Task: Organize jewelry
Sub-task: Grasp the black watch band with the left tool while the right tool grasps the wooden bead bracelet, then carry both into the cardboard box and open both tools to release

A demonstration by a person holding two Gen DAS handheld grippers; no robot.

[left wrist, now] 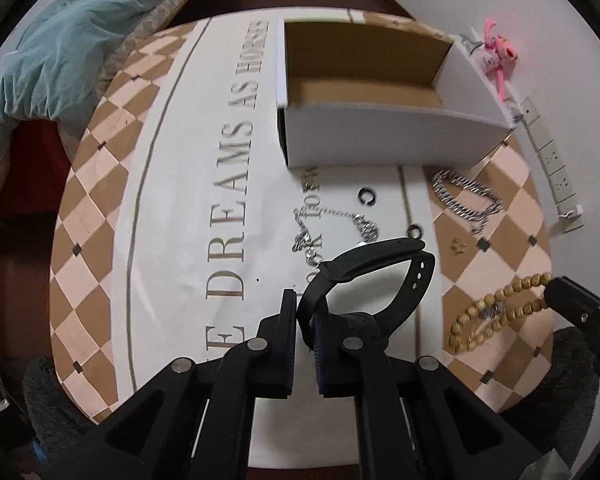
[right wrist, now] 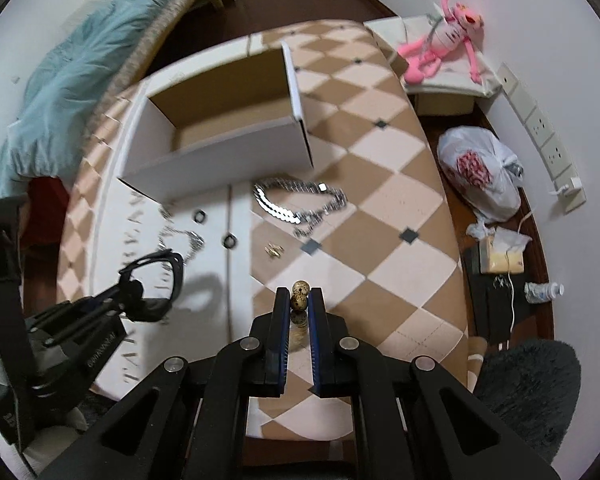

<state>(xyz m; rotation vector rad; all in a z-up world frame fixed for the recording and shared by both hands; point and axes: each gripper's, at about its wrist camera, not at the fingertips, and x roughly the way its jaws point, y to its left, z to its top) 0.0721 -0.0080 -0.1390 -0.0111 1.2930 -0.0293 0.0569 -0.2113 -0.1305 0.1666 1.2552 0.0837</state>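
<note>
**Black strap and wooden beads gripped above the patterned table**

A black wristband (left wrist: 364,280) is clamped between the fingers of the left gripper (left wrist: 305,316), its looped strap held above the white lettered band of the table (left wrist: 172,208). In the right wrist view the same band (right wrist: 156,280) is seen at the left, raised off the surface by that gripper (right wrist: 134,292).

The right gripper (right wrist: 299,308) is closed on a string of wooden beads (right wrist: 300,296), of which a few speckled beads are seen pinched between the pads. From the left wrist view the bead string (left wrist: 496,312) is seen trailing across the chequered surface at the near right, up to the right gripper's tip (left wrist: 556,292).

An open cardboard box (left wrist: 380,136) is placed at the far side of the table. Nearer than the box are laid a heavy silver chain (left wrist: 466,200) on the right, a thin silver necklace (left wrist: 332,228), two small black rings (left wrist: 367,197) (left wrist: 416,232) and a small gold piece (left wrist: 457,246). A pink plush toy (right wrist: 444,56) is seen at the far right, off the table.
</note>
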